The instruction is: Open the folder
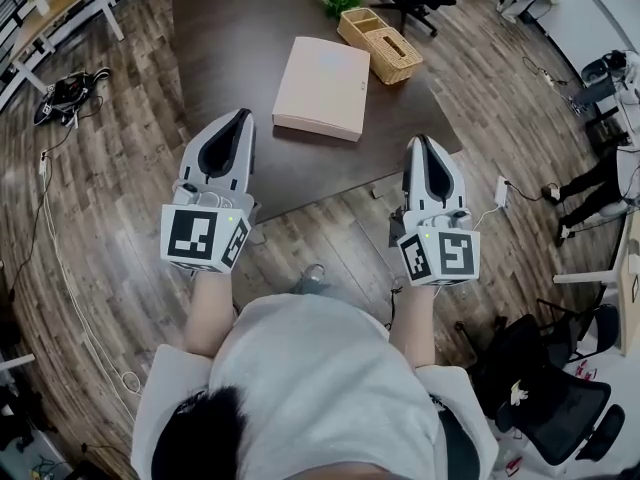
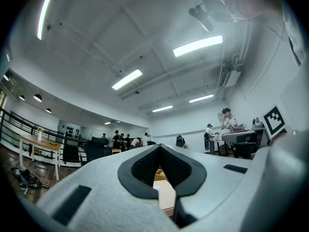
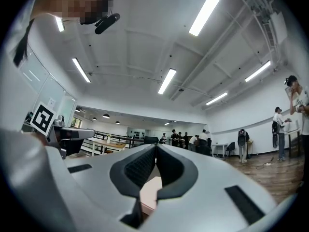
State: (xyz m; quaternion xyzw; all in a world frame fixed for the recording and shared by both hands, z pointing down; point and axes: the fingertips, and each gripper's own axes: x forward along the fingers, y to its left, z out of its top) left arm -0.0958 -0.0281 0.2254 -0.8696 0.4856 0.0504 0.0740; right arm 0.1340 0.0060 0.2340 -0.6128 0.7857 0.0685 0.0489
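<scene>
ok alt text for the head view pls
A closed pink folder lies on a dark table, ahead of the left gripper and right gripper, both shut and empty. A wicker basket sits beyond the folder.

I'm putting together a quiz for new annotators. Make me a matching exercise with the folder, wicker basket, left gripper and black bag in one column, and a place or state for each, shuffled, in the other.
Things:
1. folder
2. wicker basket
3. left gripper
4. black bag

Places or states:
A. on the floor, left of the table
B. jaws together, nothing between them
C. lying flat and closed on the table
D. just beyond the folder's far right corner

Pairs: 1-C, 2-D, 3-B, 4-A
</scene>
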